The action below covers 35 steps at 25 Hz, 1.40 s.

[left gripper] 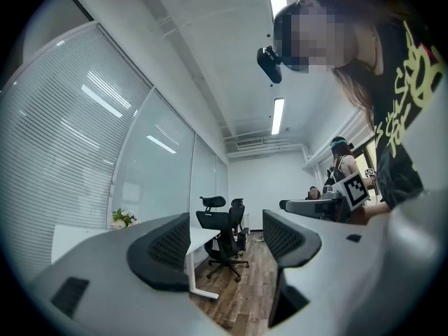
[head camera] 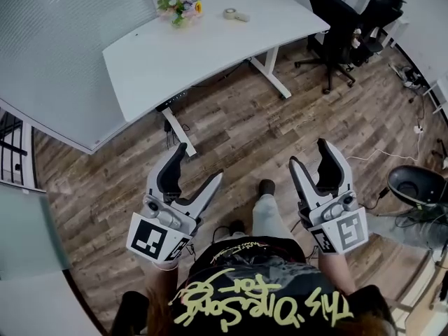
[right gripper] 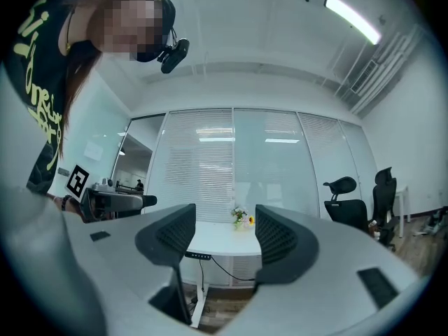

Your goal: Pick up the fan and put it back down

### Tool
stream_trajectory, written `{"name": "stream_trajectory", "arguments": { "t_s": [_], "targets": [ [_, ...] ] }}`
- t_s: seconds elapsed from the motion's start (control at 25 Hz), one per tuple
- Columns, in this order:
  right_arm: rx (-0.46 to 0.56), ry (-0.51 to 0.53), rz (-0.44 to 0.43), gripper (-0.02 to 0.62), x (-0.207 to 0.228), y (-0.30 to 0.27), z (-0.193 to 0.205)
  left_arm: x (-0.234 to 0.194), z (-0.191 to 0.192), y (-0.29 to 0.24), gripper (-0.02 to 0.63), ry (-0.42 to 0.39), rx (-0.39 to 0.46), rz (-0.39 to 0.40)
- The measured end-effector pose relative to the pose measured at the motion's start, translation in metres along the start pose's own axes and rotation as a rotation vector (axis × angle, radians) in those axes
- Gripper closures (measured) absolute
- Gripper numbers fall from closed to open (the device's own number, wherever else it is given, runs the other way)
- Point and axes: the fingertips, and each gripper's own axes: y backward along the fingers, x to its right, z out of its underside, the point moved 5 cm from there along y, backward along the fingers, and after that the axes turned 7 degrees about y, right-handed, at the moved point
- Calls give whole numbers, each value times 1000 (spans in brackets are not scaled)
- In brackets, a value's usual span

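Observation:
A black round thing (head camera: 416, 185) stands on the floor at the far right of the head view, with cables beside it; it may be the fan, but I cannot tell for sure. My left gripper (head camera: 201, 163) is open in mid-air above the wooden floor, with nothing between its jaws. My right gripper (head camera: 309, 152) is also open and empty, well to the left of that black thing. The left gripper view (left gripper: 224, 240) looks between spread jaws at office chairs (left gripper: 220, 233). Between the spread jaws in the right gripper view (right gripper: 224, 233) is a white desk (right gripper: 217, 240).
A white desk (head camera: 210, 47) stands ahead, with a small flower bunch (head camera: 180, 7) and a tape roll (head camera: 231, 12) near its far edge. Black office chairs (head camera: 343, 19) stand at the back right. Glass partitions with blinds line the left side. Cables (head camera: 413, 128) trail over the floor at right.

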Motion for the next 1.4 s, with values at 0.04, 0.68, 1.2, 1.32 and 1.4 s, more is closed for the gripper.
{"name": "stream_trajectory", "arguments": {
  "t_s": [0.04, 0.68, 1.2, 1.32, 1.4],
  "targets": [
    [3, -1, -3, 345, 1, -2, 1, 0, 0, -1, 288, -2, 3, -1],
    [40, -5, -80, 345, 92, -82, 34, -37, 14, -108, 293, -14, 17, -65],
    [63, -24, -176, 345, 199, -169, 55, -72, 14, -226, 298, -33, 42, -154],
    [60, -30, -197, 345, 217, -181, 62, -75, 15, -246, 298, -36, 40, -166],
    [57, -31, -206, 345, 226, -189, 65, -78, 15, -256, 298, -39, 44, -173]
  ]
}}
